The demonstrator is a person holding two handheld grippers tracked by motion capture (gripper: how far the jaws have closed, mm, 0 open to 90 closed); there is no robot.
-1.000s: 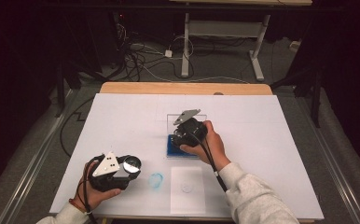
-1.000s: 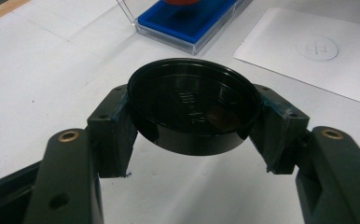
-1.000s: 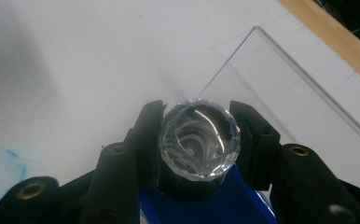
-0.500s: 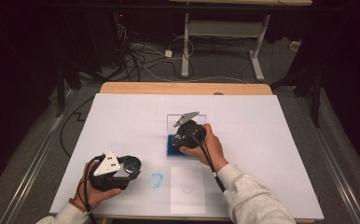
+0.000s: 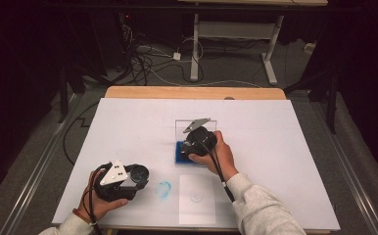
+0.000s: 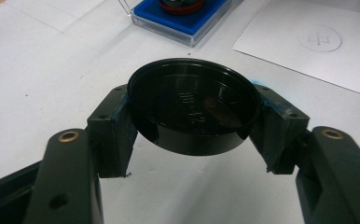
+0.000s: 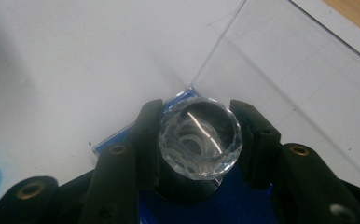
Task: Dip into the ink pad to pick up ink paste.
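A: Any writing to read?

B: The black cap (image 6: 194, 105) has raised marks moulded at its centre, too small to make out. The paper sheet (image 5: 197, 198) near the worktop's front edge carries a drawn circle with a cross-like mark inside.

A: What does the cap look like?

B: Round, glossy black, shallow, with a raised rim. The left gripper (image 6: 192, 135) has its fingers clamped on the cap's two sides, holding it above the worktop (image 5: 285, 147) toward the front left corner.

A: And the other hand?

B: The right gripper (image 7: 197, 140) has its fingers pressed on a clear faceted knob (image 7: 199, 137) that tops a dark round body. That body sits in the blue tray (image 5: 181, 155) of a clear case (image 5: 187, 125) near the middle of the worktop, its lid standing open behind.

A: Anything else around?

B: A blue smudge (image 5: 163, 190) on the white cover, between the left gripper and the sheet. Cables lie on the floor beyond the far edge.
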